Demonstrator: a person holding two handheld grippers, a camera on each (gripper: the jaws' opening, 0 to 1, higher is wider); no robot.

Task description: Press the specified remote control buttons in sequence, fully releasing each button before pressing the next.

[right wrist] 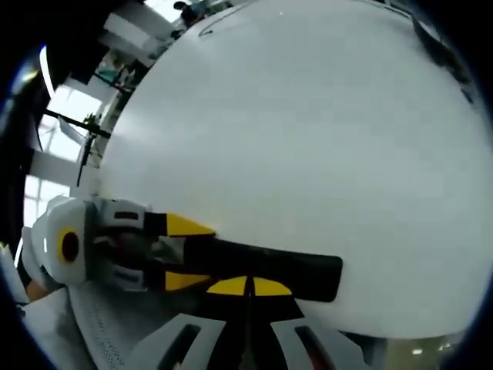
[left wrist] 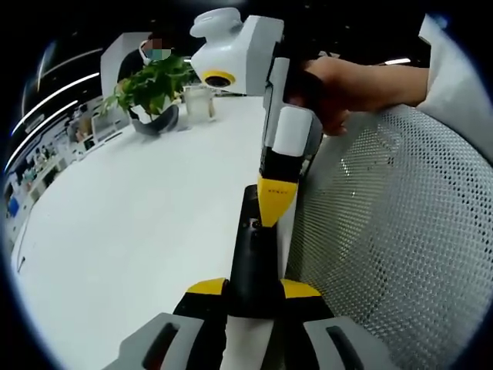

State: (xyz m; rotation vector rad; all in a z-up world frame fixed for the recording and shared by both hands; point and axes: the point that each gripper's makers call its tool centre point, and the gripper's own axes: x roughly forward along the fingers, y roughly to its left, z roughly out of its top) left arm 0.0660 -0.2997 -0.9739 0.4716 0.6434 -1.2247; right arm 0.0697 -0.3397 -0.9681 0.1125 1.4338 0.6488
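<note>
A black remote control (left wrist: 251, 250) is held lengthwise over the edge of the white table (left wrist: 139, 231). My left gripper (left wrist: 254, 290) is shut on its near end, one yellow-tipped jaw on each side. My right gripper (left wrist: 276, 204) comes down from above, held by a hand (left wrist: 347, 85). Its jaws are shut together, and their yellow tip rests on the remote's top face near the far end. In the right gripper view, the shut right gripper (right wrist: 249, 287) touches the remote (right wrist: 293, 271), and the left gripper (right wrist: 185, 253) clamps it from the left.
A potted green plant (left wrist: 150, 89) and a glass cup (left wrist: 200, 102) stand at the far side of the table. A white mesh chair (left wrist: 400, 231) lies right beside the remote. A person sits behind the plant.
</note>
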